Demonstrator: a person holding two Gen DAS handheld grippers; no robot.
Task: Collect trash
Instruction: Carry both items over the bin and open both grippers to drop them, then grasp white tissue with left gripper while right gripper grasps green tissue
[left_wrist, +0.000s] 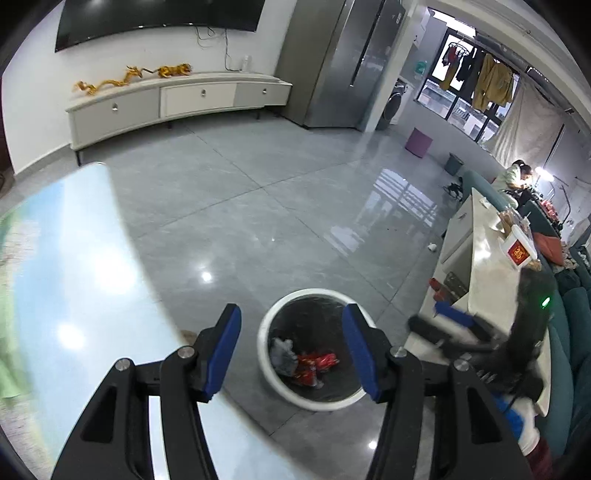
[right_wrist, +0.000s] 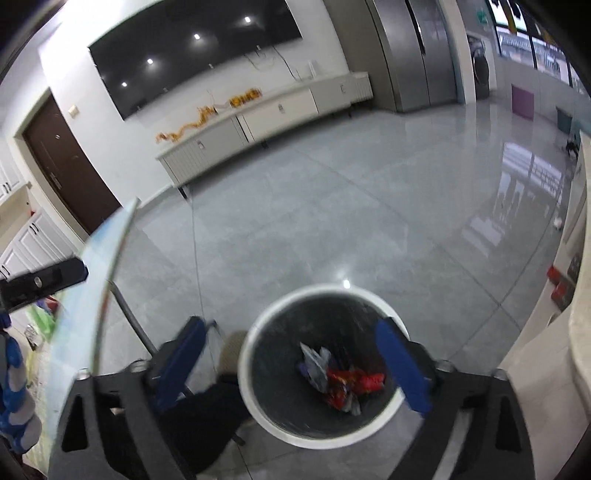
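Observation:
A round white trash bin (left_wrist: 267, 354) with a dark liner stands on the grey tile floor; it also shows in the right wrist view (right_wrist: 247, 384). Inside lie red snack wrappers (left_wrist: 314, 363) (right_wrist: 351, 384) and crumpled grey-white wrappers (left_wrist: 282, 354) (right_wrist: 314, 363). My left gripper (left_wrist: 291, 354) is open and empty, above the bin's left part and the table edge. My right gripper (right_wrist: 295, 365) is open and empty, directly above the bin. The right gripper also shows at the right of the left wrist view (left_wrist: 454, 325).
A glossy table top (left_wrist: 74, 280) (right_wrist: 81, 280) lies left of the bin. A white counter (left_wrist: 484, 273) with a red-and-white box (left_wrist: 519, 251) stands right, teal sofas behind. A TV cabinet (left_wrist: 177, 99), a fridge (left_wrist: 340, 62) and a purple stool (left_wrist: 418, 142) stand far off.

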